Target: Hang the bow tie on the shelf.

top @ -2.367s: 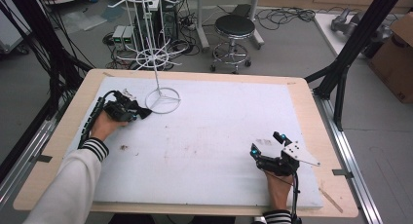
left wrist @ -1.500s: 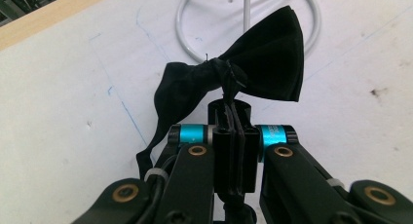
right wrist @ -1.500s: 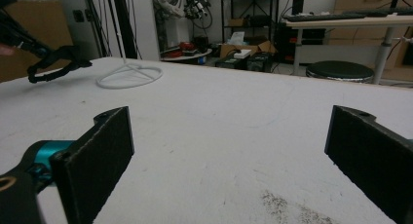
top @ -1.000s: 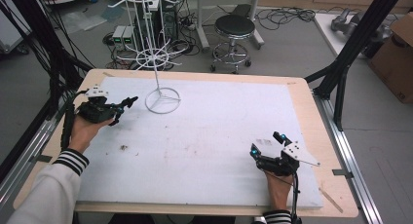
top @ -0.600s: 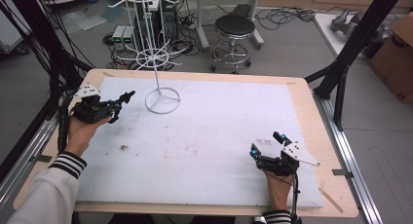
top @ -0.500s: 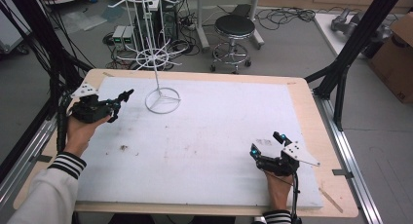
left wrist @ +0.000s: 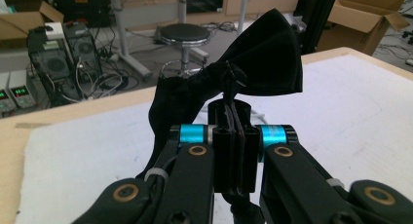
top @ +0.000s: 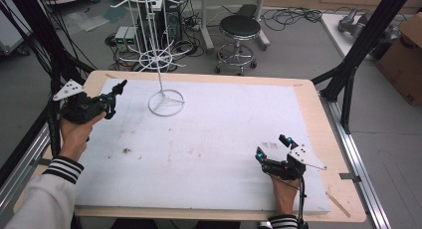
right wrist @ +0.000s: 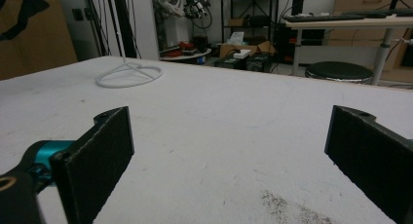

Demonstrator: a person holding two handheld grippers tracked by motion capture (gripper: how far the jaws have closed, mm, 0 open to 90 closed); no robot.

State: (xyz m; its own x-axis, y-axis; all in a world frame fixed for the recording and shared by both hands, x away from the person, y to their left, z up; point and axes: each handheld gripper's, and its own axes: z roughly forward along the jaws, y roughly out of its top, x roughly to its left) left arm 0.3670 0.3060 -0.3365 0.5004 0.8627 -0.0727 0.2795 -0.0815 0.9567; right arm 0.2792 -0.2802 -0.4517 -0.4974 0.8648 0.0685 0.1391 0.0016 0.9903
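Observation:
A black piece of cloth (left wrist: pixel 263 58) is pinched between the jaws of my left gripper (left wrist: pixel 233 112), which is shut on it. In the high view the left gripper (top: pixel 110 100) is held above the table's far left corner, with the cloth (top: pixel 118 87) sticking out toward the white wire rack (top: pixel 158 55). The rack's ring base (top: pixel 166 102) stands on the white mat (top: pixel 224 139), just right of the cloth. My right gripper (top: pixel 271 147) rests low at the near right of the mat. Its jaws stand wide open around bare mat (right wrist: pixel 233 121). The ring base (right wrist: pixel 129 74) lies far ahead of it.
The mat lies on a wooden table (top: pixel 318 114) with black frame posts (top: pixel 363 45) at both sides. A round stool (top: pixel 240 27) and cables sit on the floor behind. A small dark smudge (top: pixel 125 150) marks the mat's left part.
My left gripper has lifted the black cloth off the mat beside the rack base and carried it left and up. The right gripper has stayed put.

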